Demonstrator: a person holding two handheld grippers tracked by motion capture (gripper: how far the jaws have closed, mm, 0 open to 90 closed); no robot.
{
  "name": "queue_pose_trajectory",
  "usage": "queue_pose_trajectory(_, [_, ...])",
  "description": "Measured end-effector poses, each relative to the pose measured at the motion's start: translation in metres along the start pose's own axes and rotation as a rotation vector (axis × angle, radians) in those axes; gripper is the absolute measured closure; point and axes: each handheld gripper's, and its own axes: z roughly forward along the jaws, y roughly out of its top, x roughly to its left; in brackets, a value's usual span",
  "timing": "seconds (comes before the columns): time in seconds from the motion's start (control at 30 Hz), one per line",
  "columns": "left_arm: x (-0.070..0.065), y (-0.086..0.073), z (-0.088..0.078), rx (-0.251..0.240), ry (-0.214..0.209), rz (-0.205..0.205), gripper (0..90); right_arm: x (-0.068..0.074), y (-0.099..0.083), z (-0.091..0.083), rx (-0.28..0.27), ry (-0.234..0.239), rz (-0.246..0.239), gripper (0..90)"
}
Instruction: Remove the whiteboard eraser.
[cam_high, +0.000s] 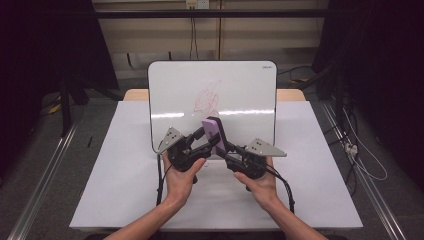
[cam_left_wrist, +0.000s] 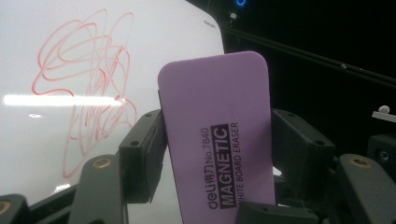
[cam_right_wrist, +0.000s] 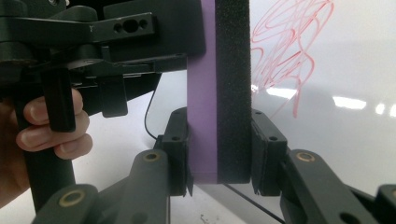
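Observation:
A purple magnetic whiteboard eraser (cam_high: 214, 131) with a black felt face is held upright in the air in front of the whiteboard (cam_high: 240, 90). My left gripper (cam_high: 207, 140) is shut on the eraser's two long edges; in the left gripper view its pads (cam_left_wrist: 140, 154) press the sides of the printed purple back (cam_left_wrist: 219, 130). My right gripper (cam_high: 220, 147) grips the lower end across the thickness, with its pads on the purple back and the felt (cam_right_wrist: 233, 93). A red scribble (cam_high: 207, 100) marks the board's middle. The left gripper's body (cam_right_wrist: 116, 37) also shows in the right gripper view.
The whiteboard stands tilted at the back of the white table (cam_high: 125, 175). Cables (cam_high: 360, 155) lie on the floor to the right, and a metal rail (cam_high: 45, 175) runs along the left. Dark curtains hang on both sides.

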Motion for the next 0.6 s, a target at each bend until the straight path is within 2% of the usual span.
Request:
queue_pose_trajectory(0.2, [0.0013, -0.0004, 0.0026, 0.015, -0.011, -0.011, 38.7, 0.0007, -0.0015, 0.0005, -0.004, -0.001, 0.007, 64.3])
queue_pose_trajectory(0.4, [0.0016, -0.0005, 0.0033, 0.035, -0.033, -0.013, 40.7, 0.0013, -0.0035, 0.0014, 0.014, -0.003, 0.020, 63.5])
queue_pose_trajectory(0.43, [0.0016, -0.0003, 0.0030, 0.040, -0.033, -0.008, 40.8, 0.0015, -0.0033, 0.0014, 0.017, -0.001, 0.014, 62.0])
queue_pose_trajectory(0.47, [0.0018, -0.0001, 0.0023, 0.047, -0.032, 0.000, 41.0, 0.0016, -0.0031, 0.0013, 0.026, 0.005, 0.009, 49.4])
queue_pose_trajectory(0.5, [0.0018, 0.0001, 0.0019, 0.046, -0.035, 0.003, 41.0, 0.0016, -0.0031, 0.0013, 0.026, 0.005, 0.009, 49.4])
queue_pose_trajectory(0.6, [0.0041, 0.0018, 0.0011, 0.043, -0.029, 0.011, 41.0, 0.0010, -0.0035, 0.0010, 0.046, -0.009, 0.023, 37.8])
